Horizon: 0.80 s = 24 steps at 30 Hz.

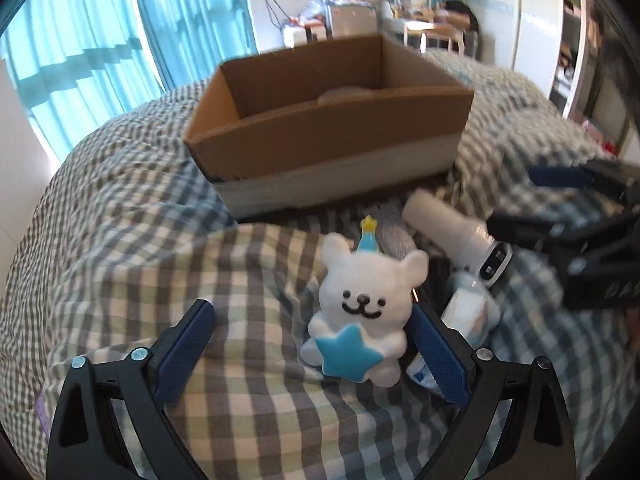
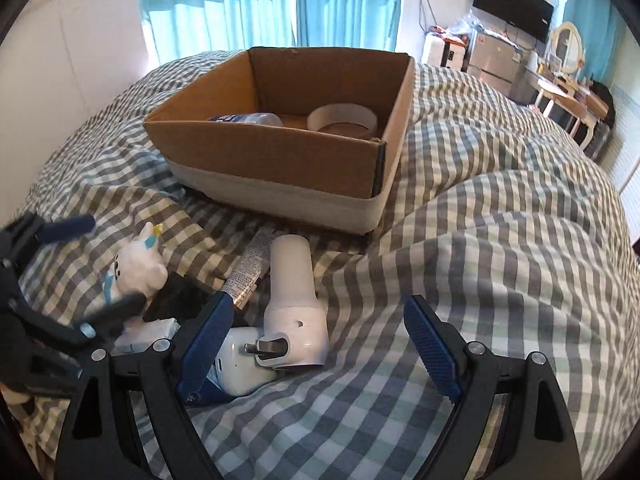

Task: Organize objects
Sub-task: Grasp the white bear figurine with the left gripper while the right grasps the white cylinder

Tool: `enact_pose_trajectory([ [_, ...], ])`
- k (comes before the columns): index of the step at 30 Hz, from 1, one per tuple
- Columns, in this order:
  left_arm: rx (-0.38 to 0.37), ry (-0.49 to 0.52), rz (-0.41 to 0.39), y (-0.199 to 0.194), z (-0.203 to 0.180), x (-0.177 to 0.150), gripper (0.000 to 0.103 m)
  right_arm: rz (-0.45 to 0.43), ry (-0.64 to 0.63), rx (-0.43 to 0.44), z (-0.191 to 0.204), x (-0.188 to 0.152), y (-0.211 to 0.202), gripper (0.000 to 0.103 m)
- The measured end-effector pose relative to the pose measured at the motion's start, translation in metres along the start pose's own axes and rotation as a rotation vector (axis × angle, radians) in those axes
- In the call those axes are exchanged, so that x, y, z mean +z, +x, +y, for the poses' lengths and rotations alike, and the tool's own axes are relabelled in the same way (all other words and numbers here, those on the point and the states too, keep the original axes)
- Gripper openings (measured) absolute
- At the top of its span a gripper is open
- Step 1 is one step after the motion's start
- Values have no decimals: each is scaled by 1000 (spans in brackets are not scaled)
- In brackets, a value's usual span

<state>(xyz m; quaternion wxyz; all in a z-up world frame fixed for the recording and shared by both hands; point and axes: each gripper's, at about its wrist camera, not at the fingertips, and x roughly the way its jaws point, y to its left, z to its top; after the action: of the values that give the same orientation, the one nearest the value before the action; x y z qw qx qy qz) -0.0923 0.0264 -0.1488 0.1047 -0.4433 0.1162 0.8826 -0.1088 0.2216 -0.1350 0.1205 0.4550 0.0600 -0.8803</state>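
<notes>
Both tongs are held apart and empty, the left gripper (image 1: 312, 344) bracketing the plush bear (image 1: 368, 312) and the right gripper (image 2: 320, 344) bracketing the hair dryer (image 2: 292, 300), so that each can be clamped and transferred to the cardboard box (image 2: 276, 160).

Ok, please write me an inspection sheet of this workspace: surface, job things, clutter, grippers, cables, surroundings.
Surface: checked duvet on a bed, rumpled.
Job's things: open cardboard box holding a tape roll and a bottle; white bear plush, white hair dryer and printed tube lie in front of it.
Clutter: small white packet beside the plush.
Grippers: left gripper open, plush between its fingers; right gripper open over the dryer.
Cables: black wires on the far wall.
Surroundings: turquoise curtains, wall television, dressing table.
</notes>
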Motion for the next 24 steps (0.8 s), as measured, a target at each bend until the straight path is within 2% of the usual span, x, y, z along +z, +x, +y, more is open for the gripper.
enact_pose_trajectory([
  [3,-54,-16,5,4,3,1,93,14,7,0,-1,0,3,87],
  [5,-108,-33,9,6,5,0,73,19,2,-3,0,0,4,87],
  [6,-127,-34,11,6,5,0,67,21,-1,-7,0,0,5,87],
  [7,-152,-31,12,6,5,0,51,24,-3,-9,1,0,6,87],
  [11,-146,-7,4,4,2,2,51,35,-13,-16,4,-1,9,87],
  [17,-136,-31,-16,-10,10,5,51,73,-54,-42,12,-2,20,87],
  [21,-147,-67,-26,-17,21,12,51,125,-68,-107,15,-1,34,73],
  [24,-142,-84,-32,-19,30,13,51,150,-86,-106,19,0,41,72],
])
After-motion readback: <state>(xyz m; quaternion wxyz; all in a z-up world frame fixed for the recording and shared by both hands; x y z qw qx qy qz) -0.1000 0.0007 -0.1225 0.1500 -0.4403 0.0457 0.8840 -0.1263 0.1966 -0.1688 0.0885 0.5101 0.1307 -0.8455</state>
